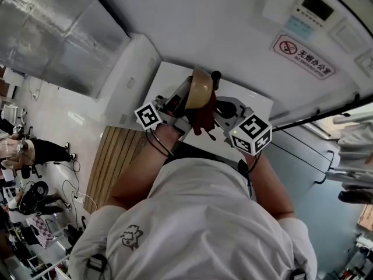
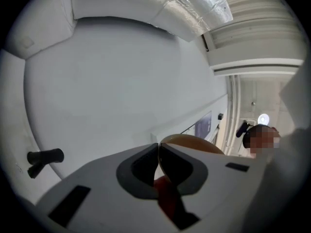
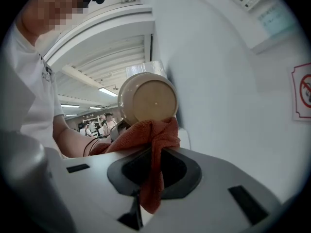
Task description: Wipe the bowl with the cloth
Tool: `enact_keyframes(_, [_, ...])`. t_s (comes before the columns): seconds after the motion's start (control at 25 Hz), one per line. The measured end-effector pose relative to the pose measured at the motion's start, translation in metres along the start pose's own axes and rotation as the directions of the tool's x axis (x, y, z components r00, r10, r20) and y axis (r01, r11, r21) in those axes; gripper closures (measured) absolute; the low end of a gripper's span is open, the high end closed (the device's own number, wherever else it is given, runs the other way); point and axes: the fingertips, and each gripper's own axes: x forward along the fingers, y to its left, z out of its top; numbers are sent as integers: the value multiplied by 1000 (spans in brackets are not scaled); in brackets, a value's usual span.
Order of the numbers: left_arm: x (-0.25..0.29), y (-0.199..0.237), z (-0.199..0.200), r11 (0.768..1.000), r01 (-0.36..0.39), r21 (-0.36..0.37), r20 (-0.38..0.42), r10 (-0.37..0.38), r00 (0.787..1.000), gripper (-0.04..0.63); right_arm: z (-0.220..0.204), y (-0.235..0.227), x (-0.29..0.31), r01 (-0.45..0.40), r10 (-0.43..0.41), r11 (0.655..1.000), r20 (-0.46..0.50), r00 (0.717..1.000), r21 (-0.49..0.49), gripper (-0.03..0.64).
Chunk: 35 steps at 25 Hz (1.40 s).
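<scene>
Tan round glossy bowl: held up over white table, rim pinched in L gripper, jaws closed on it. Rust-red terry cloth: clamped btwn R gripper jaws, bunched against bowl's outer base.

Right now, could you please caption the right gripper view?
Right gripper, shut on a red cloth, facing the tan bowl's underside.
</scene>
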Motion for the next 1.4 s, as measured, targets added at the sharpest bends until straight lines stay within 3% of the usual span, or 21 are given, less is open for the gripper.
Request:
enact_keyframes(0.28, [-11, 28, 14, 977, -192, 92, 78, 185, 980, 572, -7, 20, 1, -44, 44, 999, 3, 999, 22, 566])
enact_keyframes(0.44, [-16, 40, 11, 960, -262, 103, 80, 255, 964, 574, 4, 36, -2, -64, 65, 997, 17, 998, -30, 566])
enact_keyframes(0.76, [-11, 37, -3, 972, -221, 83, 14, 221, 975, 574, 43, 23, -38, 14, -3, 993, 96, 995, -115, 566])
enact_keyframes(0.92, [-9, 38, -18, 980, -199, 27, -31, 200, 979, 574, 61, 8, -53, 55, -38, 989, 127, 991, -134, 566])
enact_keyframes(1.4, [5, 17, -52, 996, -91, 9, -166, 92, 982, 575, 75, -58, -75, 168, -155, 984, 168, 973, -63, 566])
